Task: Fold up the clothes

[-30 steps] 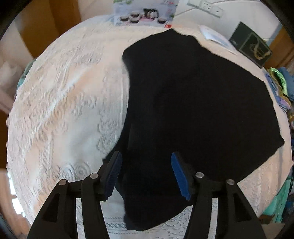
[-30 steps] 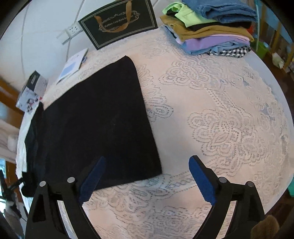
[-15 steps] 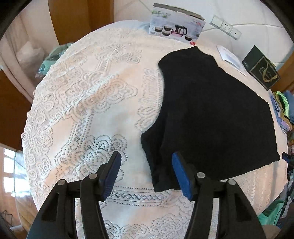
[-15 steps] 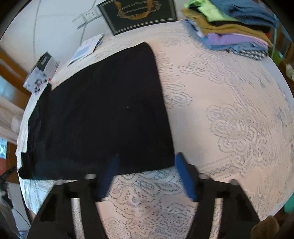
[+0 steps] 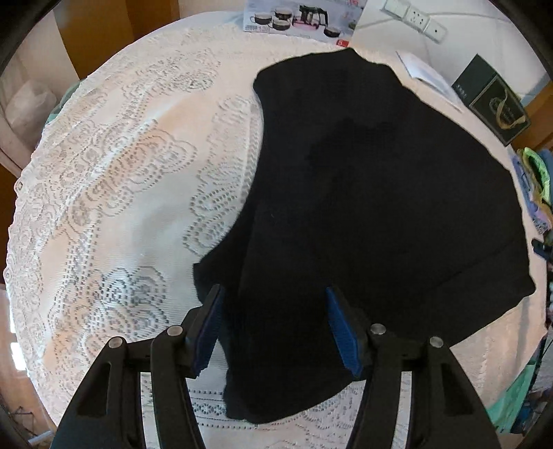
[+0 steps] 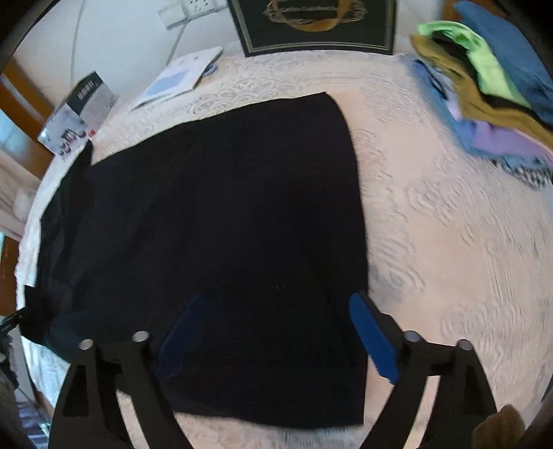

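Two grippers point steeply down at one black garment (image 5: pixel 380 193) spread flat on a white lace tablecloth (image 5: pixel 114 193). The left gripper (image 5: pixel 274 331) hangs over the garment's near left corner, its blue pads (image 5: pixel 209 328) apart after just closing in a little; folded black cloth lies below and between the jaws, but whether the pads touch it cannot be told. The right gripper (image 6: pixel 276 336) hangs over the garment's near right corner, its jaws having just swung wide, spread with the cloth's right edge running down just inside the right pad (image 6: pixel 373 340); the pads do not press on it. Ahead of the right jaws the garment (image 6: pixel 214 214) reaches toward the far edge of the cloth-covered table. Beyond it lie one open booklet (image 6: pixel 179 77), one printed box showing cups (image 6: pixel 76 114) to the far left, and one dark framed board with gold lettering (image 6: pixel 314 24) leaning at the wall. Far right of the right jaws sits one stack of folded clothes (image 6: pixel 490 100) in blue, green, tan and lilac. One wall socket strip (image 5: pixel 414 17) shows above the table.
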